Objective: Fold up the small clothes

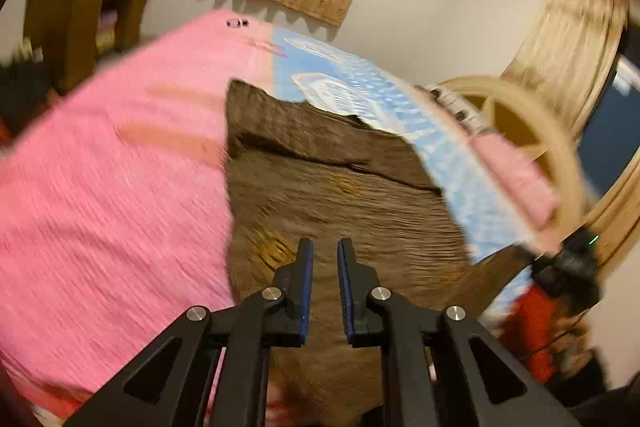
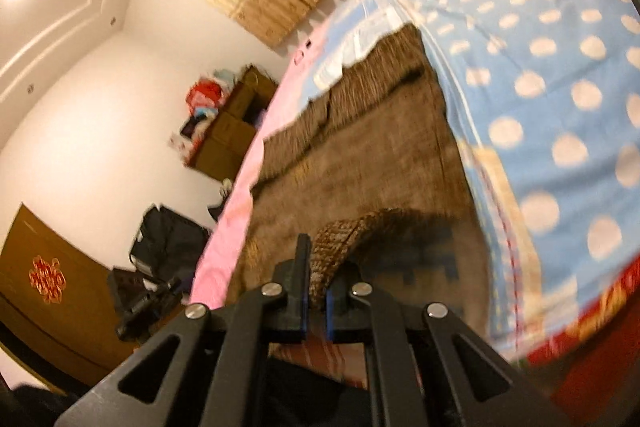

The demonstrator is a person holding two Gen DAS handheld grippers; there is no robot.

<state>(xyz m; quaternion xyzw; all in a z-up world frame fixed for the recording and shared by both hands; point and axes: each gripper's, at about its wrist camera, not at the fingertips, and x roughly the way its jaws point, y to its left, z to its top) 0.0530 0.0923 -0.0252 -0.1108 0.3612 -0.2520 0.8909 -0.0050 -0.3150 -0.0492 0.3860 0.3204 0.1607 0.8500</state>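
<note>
A brown knitted garment (image 1: 332, 187) lies spread on the bed, with a folded flap across its far part. My left gripper (image 1: 325, 247) hovers over its near middle, fingers a little apart with nothing between them. In the right wrist view the same garment (image 2: 360, 147) lies flat, and my right gripper (image 2: 320, 267) is shut on a raised brown edge (image 2: 344, 239) of it, lifted off the bed. The right gripper also shows in the left wrist view (image 1: 568, 267), at the garment's right corner.
The bed has a pink sheet (image 1: 112, 187) on the left and a blue polka-dot cover (image 2: 560, 87) on the right. A brown cabinet (image 1: 80, 19) stands by the far wall. A round wooden frame (image 1: 532, 147) sits at the bed's right.
</note>
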